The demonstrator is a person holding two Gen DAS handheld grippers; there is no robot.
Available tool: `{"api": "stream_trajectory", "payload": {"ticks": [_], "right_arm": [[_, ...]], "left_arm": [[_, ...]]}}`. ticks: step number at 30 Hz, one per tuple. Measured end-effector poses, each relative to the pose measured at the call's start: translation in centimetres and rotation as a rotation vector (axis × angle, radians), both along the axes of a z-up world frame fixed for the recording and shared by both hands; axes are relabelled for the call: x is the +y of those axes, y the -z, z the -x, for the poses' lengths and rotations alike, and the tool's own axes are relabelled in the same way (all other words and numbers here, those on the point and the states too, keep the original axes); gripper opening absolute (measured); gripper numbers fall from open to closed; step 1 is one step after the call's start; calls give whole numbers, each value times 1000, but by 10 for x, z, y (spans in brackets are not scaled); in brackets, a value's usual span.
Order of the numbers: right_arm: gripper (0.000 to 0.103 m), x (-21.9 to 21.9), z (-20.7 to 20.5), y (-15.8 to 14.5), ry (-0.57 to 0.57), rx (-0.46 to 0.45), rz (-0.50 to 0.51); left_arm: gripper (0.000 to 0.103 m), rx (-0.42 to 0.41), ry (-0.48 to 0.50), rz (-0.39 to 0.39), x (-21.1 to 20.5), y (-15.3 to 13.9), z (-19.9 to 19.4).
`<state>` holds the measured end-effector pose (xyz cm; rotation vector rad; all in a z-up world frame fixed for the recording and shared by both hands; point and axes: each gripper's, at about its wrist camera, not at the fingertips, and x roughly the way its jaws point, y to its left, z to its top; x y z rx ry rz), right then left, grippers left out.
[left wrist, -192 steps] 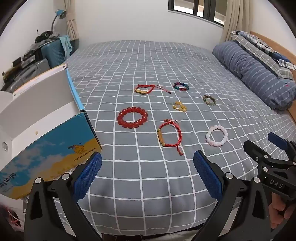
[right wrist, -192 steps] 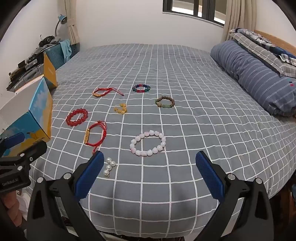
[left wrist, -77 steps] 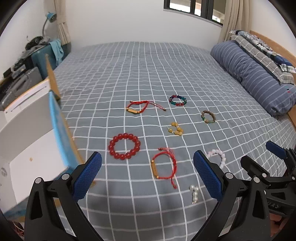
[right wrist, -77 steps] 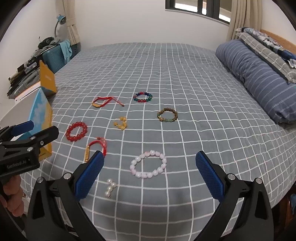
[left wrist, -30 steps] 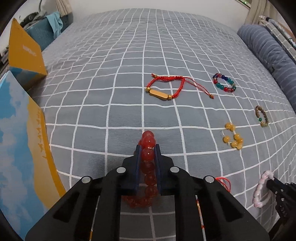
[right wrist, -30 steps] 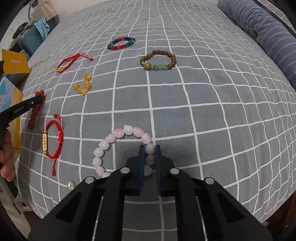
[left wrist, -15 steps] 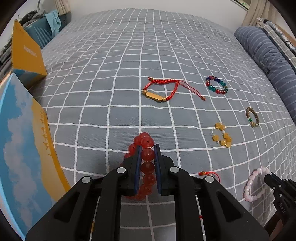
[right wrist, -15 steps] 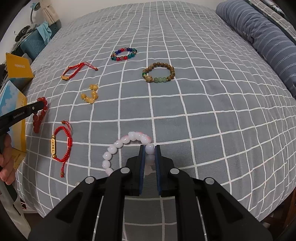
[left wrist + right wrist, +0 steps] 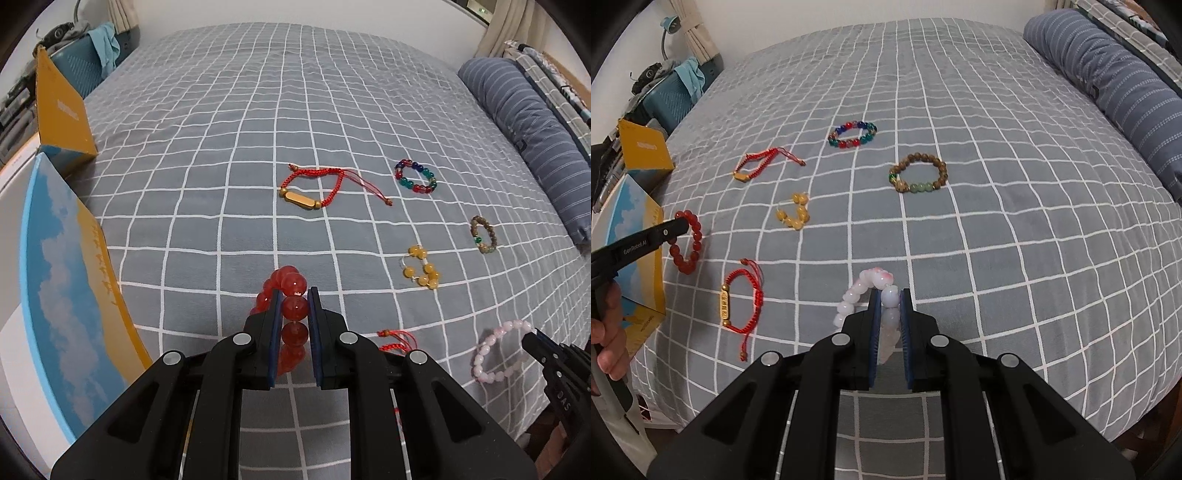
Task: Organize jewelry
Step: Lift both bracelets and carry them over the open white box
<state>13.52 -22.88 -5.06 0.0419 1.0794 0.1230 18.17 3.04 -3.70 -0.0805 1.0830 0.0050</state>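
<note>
My left gripper (image 9: 293,308) is shut on a red bead bracelet (image 9: 291,286) and holds it above the grey checked bed; the bracelet hangs from it in the right wrist view (image 9: 687,242). My right gripper (image 9: 889,297) is shut on a pink-white bead bracelet (image 9: 864,286), also lifted; it shows in the left wrist view (image 9: 496,350). On the bed lie a red cord bracelet with a gold bar (image 9: 738,295), a second red cord bracelet (image 9: 312,186), a yellow bead piece (image 9: 423,267), a multicolour bead bracelet (image 9: 415,177) and a brown bead bracelet (image 9: 918,177).
An open blue-and-yellow box (image 9: 62,280) stands at the bed's left edge, close beside my left gripper, with its yellow flap (image 9: 61,107) raised. A striped blue pillow (image 9: 1119,88) lies at the right. A teal suitcase (image 9: 88,62) stands beyond the bed's far left corner.
Both grippers have risen a little with their bracelets, which now hang off the bed. Earlier both were open over the bed and then closed on the red and pink bracelets.
</note>
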Motion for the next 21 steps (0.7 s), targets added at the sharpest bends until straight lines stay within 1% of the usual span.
{"api": "stream_trajectory", "payload": {"ticks": [3, 6, 9, 13, 21], "right_arm": [[10, 2, -1, -5, -4, -10, 2], [10, 3, -1, -11, -13, -24, -1], [10, 5, -2, -16, -15, -34, 3], [10, 5, -5, -23, -25, -58, -13], [10, 6, -18, -33, -25, -85, -16]], "left_arm": [[13, -8, 6, -5, -1, -6, 3], [13, -4, 21, 14, -4, -13, 8], [13, -13, 34, 11, -8, -20, 12], [13, -25, 47, 14, -13, -28, 16], [13, -52, 64, 11, -16, -45, 20]]}}
